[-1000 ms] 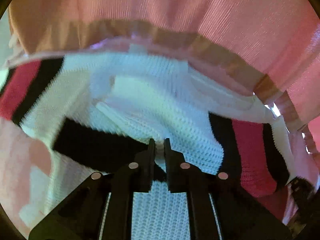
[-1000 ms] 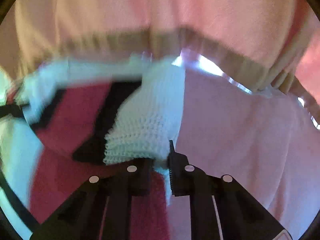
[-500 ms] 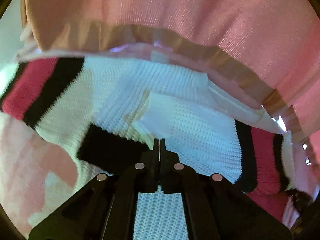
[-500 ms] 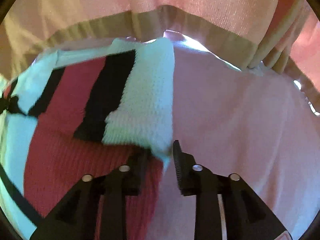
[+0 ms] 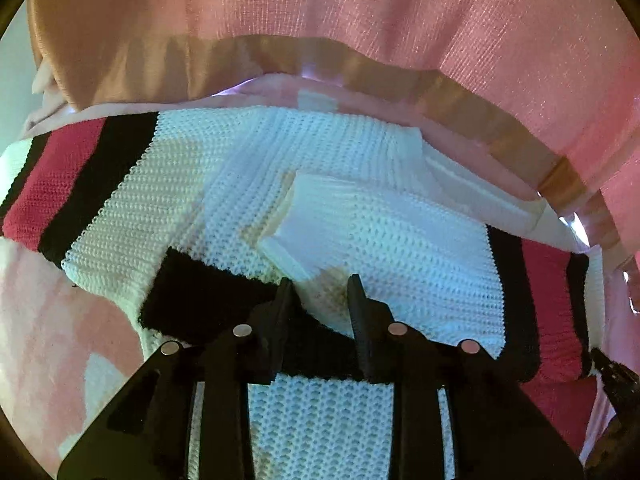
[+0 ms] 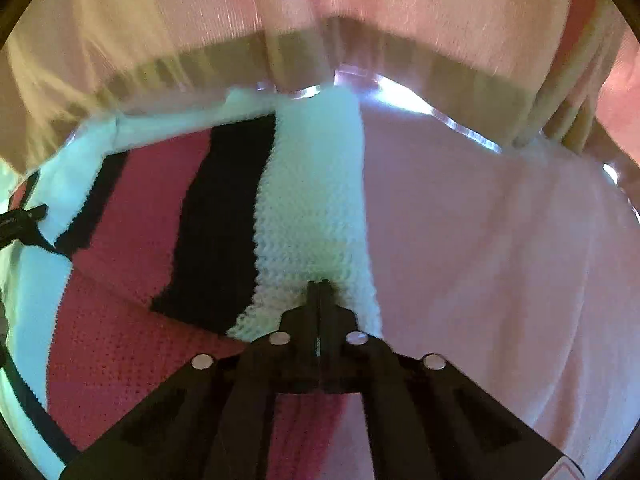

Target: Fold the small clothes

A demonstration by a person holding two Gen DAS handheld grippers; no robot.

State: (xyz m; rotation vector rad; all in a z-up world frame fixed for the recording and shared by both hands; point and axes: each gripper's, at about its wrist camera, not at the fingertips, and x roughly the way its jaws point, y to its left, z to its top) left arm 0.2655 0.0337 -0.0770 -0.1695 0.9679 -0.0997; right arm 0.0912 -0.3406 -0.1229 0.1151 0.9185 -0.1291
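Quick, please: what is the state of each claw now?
Left claw: open above the knit sweater, just opened.
Right claw: closed; just closed, grip unclear.

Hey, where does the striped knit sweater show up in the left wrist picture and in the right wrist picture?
Left wrist view: the striped knit sweater fills the middle, white panel central, red and black stripes at both sides.
Right wrist view: the sweater fills the left half, a white folded strip running up the centre.
Shared landmark: the pink curtain hanging behind.
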